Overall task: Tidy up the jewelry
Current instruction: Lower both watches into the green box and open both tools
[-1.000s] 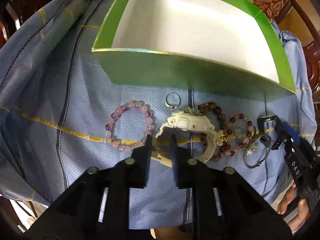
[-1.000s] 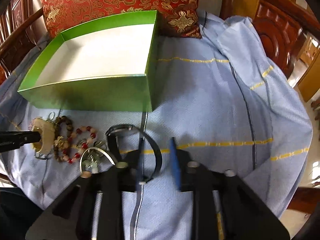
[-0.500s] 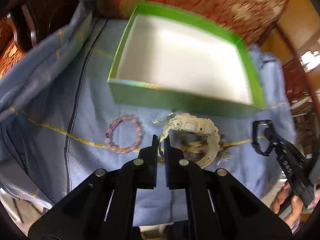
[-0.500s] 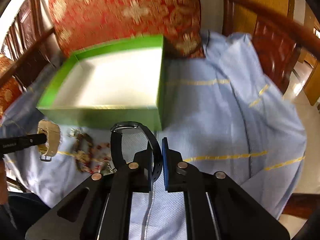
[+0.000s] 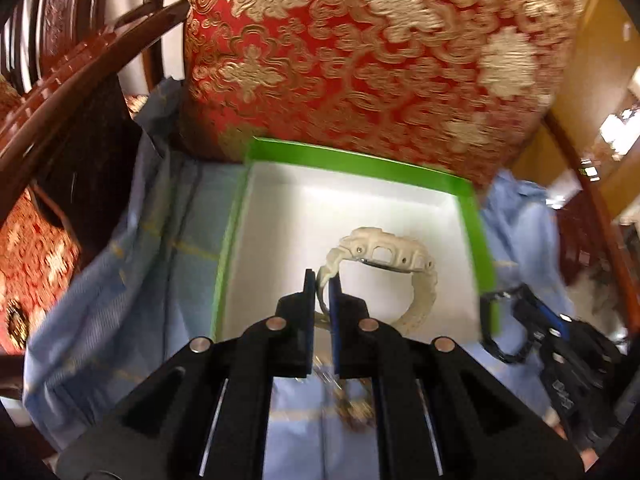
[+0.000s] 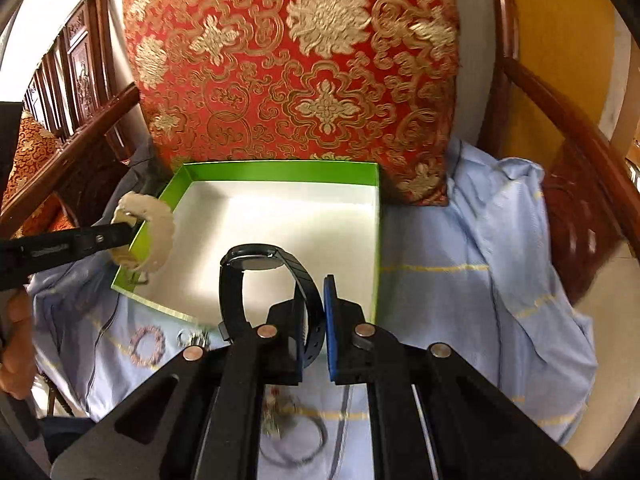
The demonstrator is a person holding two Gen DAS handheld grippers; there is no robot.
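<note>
My left gripper (image 5: 322, 280) is shut on the strap of a cream watch (image 5: 384, 256) and holds it above the open green box (image 5: 360, 162) with a white inside. The cream watch also shows in the right wrist view (image 6: 160, 232), over the box's left wall (image 6: 168, 192). My right gripper (image 6: 316, 304) is shut on the strap of a black watch (image 6: 248, 258) and holds it above the box's near right part. In the left wrist view the black watch (image 5: 496, 344) hangs at the right beside the box.
The box stands on a blue cloth (image 6: 460, 280) on a wooden chair, against a red and gold cushion (image 6: 304, 64). A pink bead bracelet (image 6: 148, 346), a ring and other bracelets (image 6: 288, 432) lie on the cloth in front of the box.
Both grippers have shut on their watches, lifted them off the cloth and moved forward over the green box. The other jewelry stays on the cloth.
</note>
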